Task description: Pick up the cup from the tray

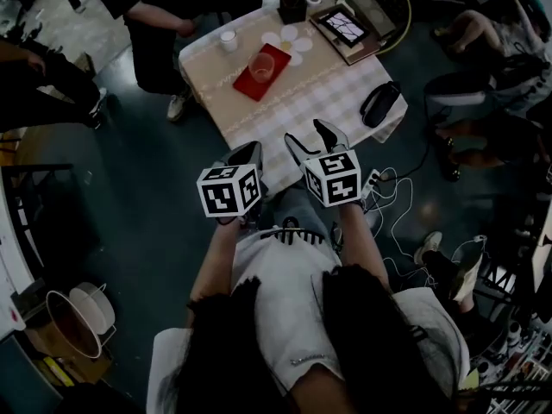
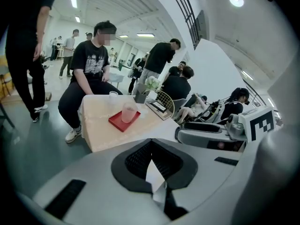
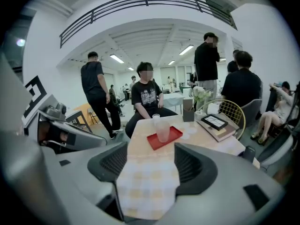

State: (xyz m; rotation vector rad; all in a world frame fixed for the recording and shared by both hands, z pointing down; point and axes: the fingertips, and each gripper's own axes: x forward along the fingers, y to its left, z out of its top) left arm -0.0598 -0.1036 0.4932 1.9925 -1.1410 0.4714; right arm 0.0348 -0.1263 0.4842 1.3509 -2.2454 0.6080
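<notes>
A clear, pinkish cup (image 1: 261, 65) stands upright on a red tray (image 1: 250, 84) in the middle of a table with a checked cloth. Both grippers hang in front of the table's near edge, well short of the tray. My left gripper (image 1: 246, 152) has its jaws together with nothing in them; in the left gripper view the pads (image 2: 140, 156) meet at their tips, and the cup (image 2: 129, 111) and tray (image 2: 119, 122) lie far ahead. My right gripper (image 1: 312, 141) stands open and empty; between its pads (image 3: 115, 161) show only the cloth, the cup (image 3: 162, 129) and the tray (image 3: 172, 135).
A small white cup (image 1: 228, 40) stands behind the tray, near a seated person (image 1: 164, 15). Books with a tablet (image 1: 345, 28), white coasters (image 1: 293, 40) and a dark vase (image 1: 293, 7) fill the far right. A black pouch (image 1: 379, 102) lies at the right edge. Cables (image 1: 392, 205) trail on the floor.
</notes>
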